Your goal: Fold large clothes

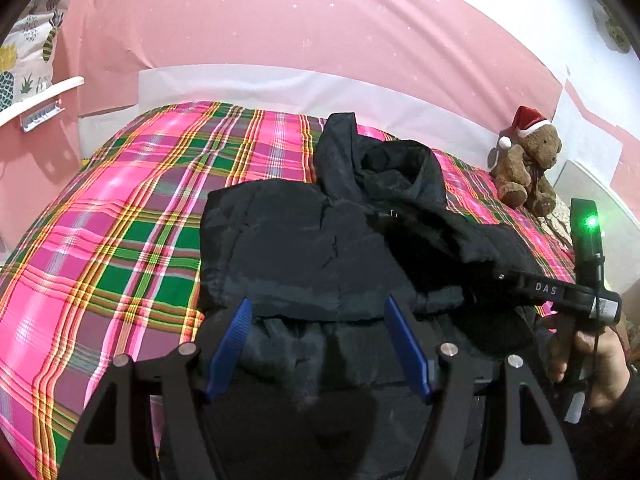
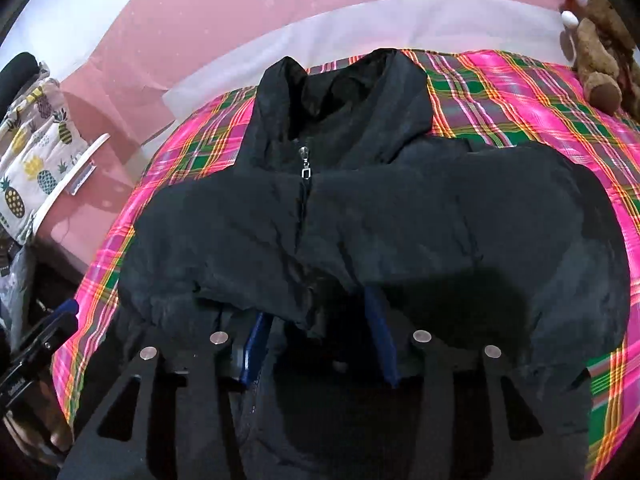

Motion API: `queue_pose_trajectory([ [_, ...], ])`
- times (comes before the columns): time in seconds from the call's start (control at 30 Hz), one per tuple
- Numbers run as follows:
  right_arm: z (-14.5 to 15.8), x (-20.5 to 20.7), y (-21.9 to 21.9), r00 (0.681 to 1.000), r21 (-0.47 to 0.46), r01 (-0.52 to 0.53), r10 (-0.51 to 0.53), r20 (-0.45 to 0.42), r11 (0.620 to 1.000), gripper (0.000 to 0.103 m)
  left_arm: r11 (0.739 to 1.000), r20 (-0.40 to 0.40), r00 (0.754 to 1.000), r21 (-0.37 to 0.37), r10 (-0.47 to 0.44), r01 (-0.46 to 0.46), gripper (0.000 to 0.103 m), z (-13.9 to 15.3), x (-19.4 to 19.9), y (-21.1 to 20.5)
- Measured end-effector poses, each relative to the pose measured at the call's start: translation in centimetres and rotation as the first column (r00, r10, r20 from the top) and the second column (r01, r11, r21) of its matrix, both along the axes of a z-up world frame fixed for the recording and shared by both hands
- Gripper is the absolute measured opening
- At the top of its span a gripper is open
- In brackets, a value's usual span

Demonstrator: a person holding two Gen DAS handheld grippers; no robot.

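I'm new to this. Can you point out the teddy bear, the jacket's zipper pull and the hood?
teddy bear [image 1: 528, 172]: left wrist view, its body.
zipper pull [image 2: 305, 171]: right wrist view, metal tab.
hood [image 2: 344, 92]: right wrist view, inner lining.

Black jacket [image 2: 400, 208], pink-green plaid bedspread [image 1: 120, 220]

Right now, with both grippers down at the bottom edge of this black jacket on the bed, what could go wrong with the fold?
1. The puffy black jacket looks slick; the right gripper has its fingers spread with fabric bunched between them, so the hem could slip out unevenly.
2. The hood lies crumpled, so folding may trap a lump.
3. The teddy bear sits near the jacket on the plaid sheet; a wide swing could knock it.
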State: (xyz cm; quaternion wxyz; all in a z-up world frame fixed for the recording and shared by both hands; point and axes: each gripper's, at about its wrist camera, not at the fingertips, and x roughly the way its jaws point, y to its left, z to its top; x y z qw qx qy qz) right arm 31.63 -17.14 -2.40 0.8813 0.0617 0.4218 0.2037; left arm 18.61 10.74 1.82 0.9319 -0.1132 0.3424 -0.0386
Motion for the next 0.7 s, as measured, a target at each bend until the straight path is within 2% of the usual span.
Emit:
queue_pose_trajectory([
  [0.13, 1.6, -0.9, -0.4, 0.999, 0.008, 0.017, -0.018, 0.037, 1.000, 0.054, 1.000, 0.005, 1.000, -0.004, -0.007, 0.007, 0.071, 0.4, -0.6, -0.3],
  [0.43, 9.2, -6.0, -1.6, 0.964, -0.062, 0.135, -0.116, 0.238, 0.989, 0.055, 0.999, 0.052, 0.998, -0.017, -0.033, 0.034, 0.071, 3.1, -3.0, -1.2],
  [0.63, 12.7, -8.2, 0.0, 0.948, -0.147, 0.162, -0.112, 0.299, 0.976, 0.055, 0.997, 0.060, 0.996, -0.016, -0.073, 0.074, 0.071, 4.1, -3.8, -2.5],
  [0.7, 14.0, -8.3, 0.6, 0.948, -0.146, 0.161, -0.112, 0.298, 0.976, 0.055, 0.996, 0.059, 0.995, -0.016, -0.086, 0.087, 0.071, 4.3, -3.7, -2.9],
])
